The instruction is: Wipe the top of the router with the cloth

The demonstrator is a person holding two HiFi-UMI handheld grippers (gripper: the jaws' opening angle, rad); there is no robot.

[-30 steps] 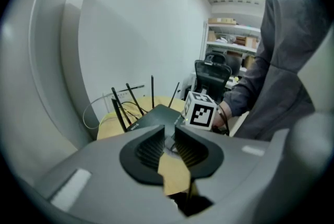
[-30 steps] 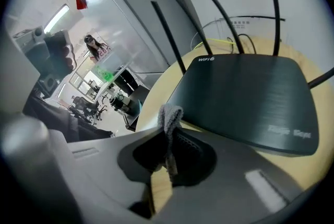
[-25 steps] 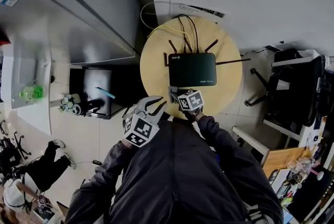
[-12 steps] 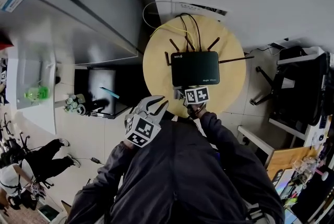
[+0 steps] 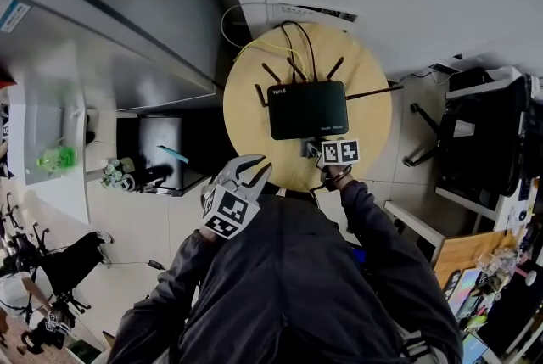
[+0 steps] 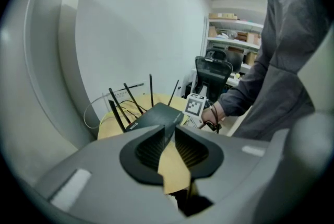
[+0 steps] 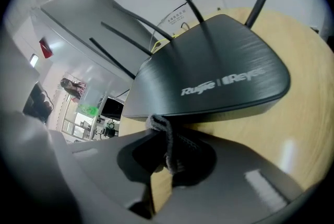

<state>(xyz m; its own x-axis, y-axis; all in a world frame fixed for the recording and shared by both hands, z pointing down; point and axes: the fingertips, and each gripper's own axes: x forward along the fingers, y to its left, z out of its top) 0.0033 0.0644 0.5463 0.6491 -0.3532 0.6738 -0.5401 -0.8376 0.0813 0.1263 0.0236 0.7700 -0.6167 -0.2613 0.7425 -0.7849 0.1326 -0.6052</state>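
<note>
Only my right gripper view shows the cloth pinched in its jaws, at the router's front. My left gripper, narrowly apart and empty, hangs beside the table's edge.

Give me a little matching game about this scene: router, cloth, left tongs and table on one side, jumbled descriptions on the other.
1. router
2. cloth
3. left tongs
4. table

A. pinched in the right tongs
B. round, pale wood
C. black, lying on the table
D. empty, jaws apart

Pairs: 1-C, 2-A, 3-D, 4-B.
</note>
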